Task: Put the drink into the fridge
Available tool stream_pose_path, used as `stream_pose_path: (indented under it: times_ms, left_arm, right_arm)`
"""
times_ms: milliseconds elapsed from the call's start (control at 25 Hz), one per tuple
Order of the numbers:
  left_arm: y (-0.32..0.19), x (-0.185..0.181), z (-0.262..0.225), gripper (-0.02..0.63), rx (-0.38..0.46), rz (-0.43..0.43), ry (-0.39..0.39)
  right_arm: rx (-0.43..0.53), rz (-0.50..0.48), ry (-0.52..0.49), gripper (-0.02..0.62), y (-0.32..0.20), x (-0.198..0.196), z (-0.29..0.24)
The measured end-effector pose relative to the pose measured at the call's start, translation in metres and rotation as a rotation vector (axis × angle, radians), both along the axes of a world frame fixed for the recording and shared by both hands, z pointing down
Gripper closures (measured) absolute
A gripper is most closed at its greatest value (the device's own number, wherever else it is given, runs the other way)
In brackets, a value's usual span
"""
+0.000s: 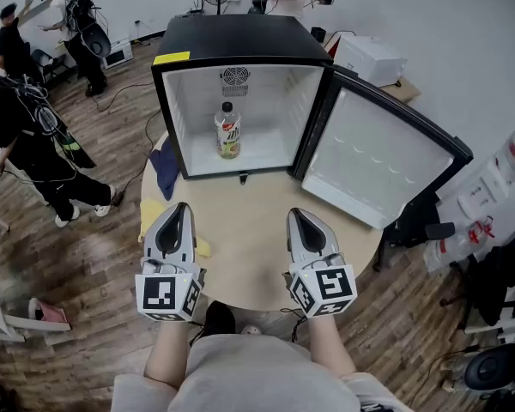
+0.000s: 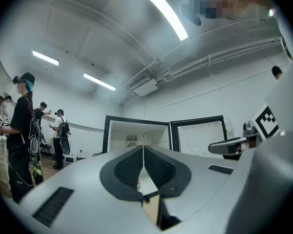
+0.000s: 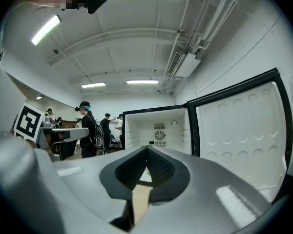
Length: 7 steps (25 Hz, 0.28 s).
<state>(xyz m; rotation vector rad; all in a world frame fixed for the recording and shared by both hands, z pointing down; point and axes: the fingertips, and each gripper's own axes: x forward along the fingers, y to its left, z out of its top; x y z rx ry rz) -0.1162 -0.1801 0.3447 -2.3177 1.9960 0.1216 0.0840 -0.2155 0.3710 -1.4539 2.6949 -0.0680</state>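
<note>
Left gripper [image 1: 182, 209] and right gripper [image 1: 298, 215] clenched empty; soda bottle [image 1: 228, 130] already stands in mini fridge [image 1: 240, 37] at twelve o'clock, door [image 1: 373, 157] open.

No lettering is legible. The drink bottle [image 1: 228, 130], well beyond the fingertips [image 1: 181, 209], has a label too small to read. The yellow sticker [image 1: 171, 58] on the fridge [image 1: 240, 37] shows no readable print.
</note>
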Motion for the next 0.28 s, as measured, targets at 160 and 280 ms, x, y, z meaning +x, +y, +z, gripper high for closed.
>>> stream_pose_path:
  times_ms: [160, 280]
  left_arm:
    - [0.0002, 0.0008, -0.0020, 0.598, 0.005, 0.003, -0.002]
    - [-0.0001, 0.0002, -0.0028, 0.598, 0.006, 0.004, 0.002]
  right_arm:
    - [0.004, 0.001, -0.005, 0.586, 0.0002, 0.0008, -0.0008]
    - [0.006, 0.003, -0.006, 0.586, 0.0000, 0.0006, -0.0016]
